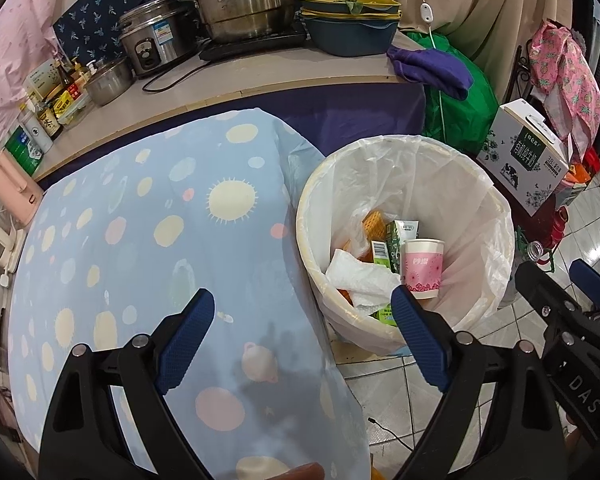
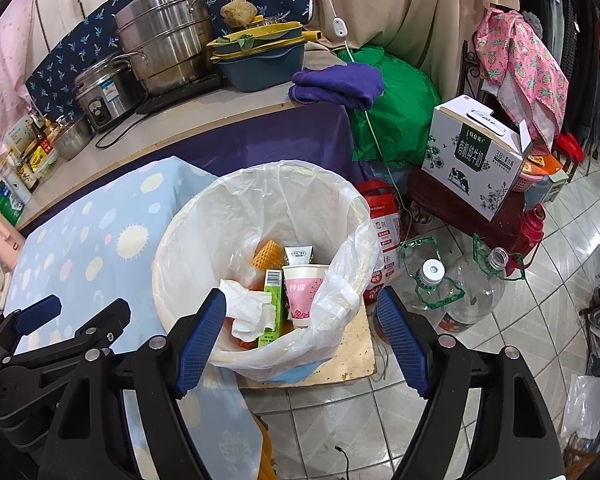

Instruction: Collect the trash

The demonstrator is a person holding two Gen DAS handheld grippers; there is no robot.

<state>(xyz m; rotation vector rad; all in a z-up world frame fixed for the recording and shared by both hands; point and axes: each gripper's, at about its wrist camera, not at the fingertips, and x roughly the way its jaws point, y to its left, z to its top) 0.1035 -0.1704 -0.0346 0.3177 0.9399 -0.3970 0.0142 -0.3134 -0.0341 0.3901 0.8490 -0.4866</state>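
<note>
The lined trash bin stands on the floor just beside the blue dotted tablecloth. Inside it sit a pink paper cup, a green carton, crumpled tissue and something orange, perhaps a wrapper. Above the bin, the left gripper and right gripper gape wide, empty.
</note>
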